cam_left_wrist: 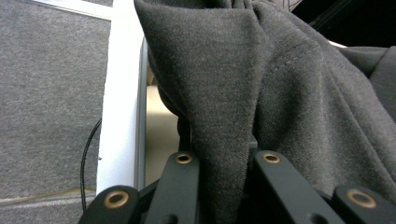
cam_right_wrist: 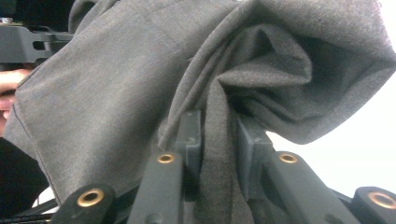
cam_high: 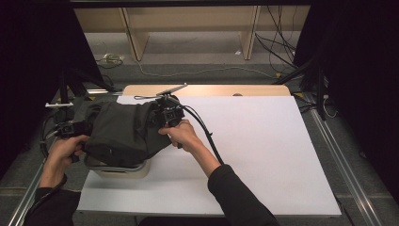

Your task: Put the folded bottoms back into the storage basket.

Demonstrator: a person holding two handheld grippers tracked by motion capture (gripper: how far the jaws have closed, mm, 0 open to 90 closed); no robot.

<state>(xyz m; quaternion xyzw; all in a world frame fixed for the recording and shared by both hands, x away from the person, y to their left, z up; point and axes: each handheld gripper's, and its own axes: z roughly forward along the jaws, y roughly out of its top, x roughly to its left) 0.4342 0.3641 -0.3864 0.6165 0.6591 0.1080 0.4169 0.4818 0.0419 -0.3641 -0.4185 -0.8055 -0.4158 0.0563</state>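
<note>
Dark grey cloth (cam_high: 123, 132) hangs bunched between both claws, draped over a pale tub (cam_high: 123, 169) that stands near the left edge of the white desk (cam_high: 263, 141). Left claw (cam_high: 70, 128) grips one fold at the cloth's left side, its black jaws clenched on the fabric (cam_left_wrist: 224, 140) in the left gripper view, with the tub's rim (cam_left_wrist: 141, 116) showing just beside them. Right claw (cam_high: 162, 115) holds the cloth's far right corner; in the right gripper view a narrow strip of fabric (cam_right_wrist: 217, 154) runs between its jaws, which stand close against it.
</note>
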